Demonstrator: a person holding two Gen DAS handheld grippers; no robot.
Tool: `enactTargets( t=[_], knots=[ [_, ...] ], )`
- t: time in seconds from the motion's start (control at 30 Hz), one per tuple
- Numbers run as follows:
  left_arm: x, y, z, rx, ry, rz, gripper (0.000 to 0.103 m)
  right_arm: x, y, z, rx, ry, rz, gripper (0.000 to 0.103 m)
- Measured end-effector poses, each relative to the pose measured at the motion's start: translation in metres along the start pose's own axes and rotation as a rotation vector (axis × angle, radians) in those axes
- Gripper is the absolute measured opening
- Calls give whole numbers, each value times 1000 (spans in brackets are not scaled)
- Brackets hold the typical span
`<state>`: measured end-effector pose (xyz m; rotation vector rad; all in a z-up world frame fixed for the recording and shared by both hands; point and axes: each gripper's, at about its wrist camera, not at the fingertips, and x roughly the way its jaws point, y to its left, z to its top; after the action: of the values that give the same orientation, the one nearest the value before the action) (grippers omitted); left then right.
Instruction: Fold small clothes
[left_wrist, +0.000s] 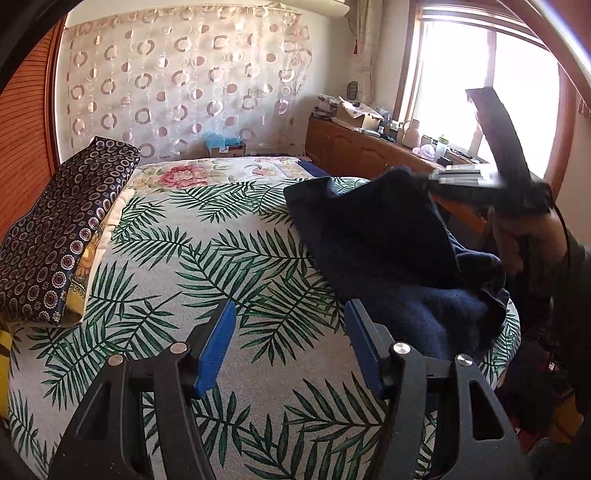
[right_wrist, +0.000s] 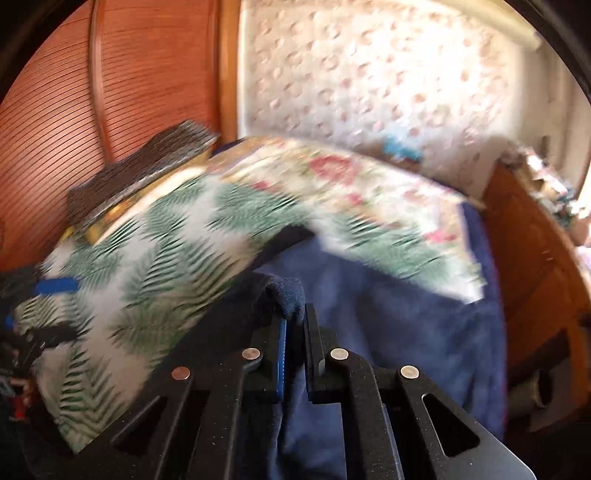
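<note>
Right wrist view, right tool (right_wrist: 295, 332) clamping navy garment (right_wrist: 388, 314) edge, left tool (left_wrist: 290, 347) wide over bedspread (left_wrist: 184, 258).

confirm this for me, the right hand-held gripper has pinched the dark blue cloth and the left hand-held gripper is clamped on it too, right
Only partly. The left hand-held gripper is open over the leaf-print bedspread with nothing between its pads, as the left wrist view shows. The right hand-held gripper is indeed shut on the dark blue cloth.
</note>
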<state>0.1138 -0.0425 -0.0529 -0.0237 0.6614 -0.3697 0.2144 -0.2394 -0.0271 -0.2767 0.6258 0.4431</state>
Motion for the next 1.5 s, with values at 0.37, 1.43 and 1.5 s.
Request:
enactTargets(
  t=[0.37, 1.43, 1.5],
  knots=[
    [6, -8, -4, 16, 24, -8, 62, 32, -88, 27, 115, 46, -248, 7],
    [18, -42, -7, 86, 60, -48, 62, -67, -13, -107, 182, 21, -75, 37],
    [19, -46, -8, 93, 65, -53, 62, -73, -11, -112, 172, 28, -85, 37]
  ],
)
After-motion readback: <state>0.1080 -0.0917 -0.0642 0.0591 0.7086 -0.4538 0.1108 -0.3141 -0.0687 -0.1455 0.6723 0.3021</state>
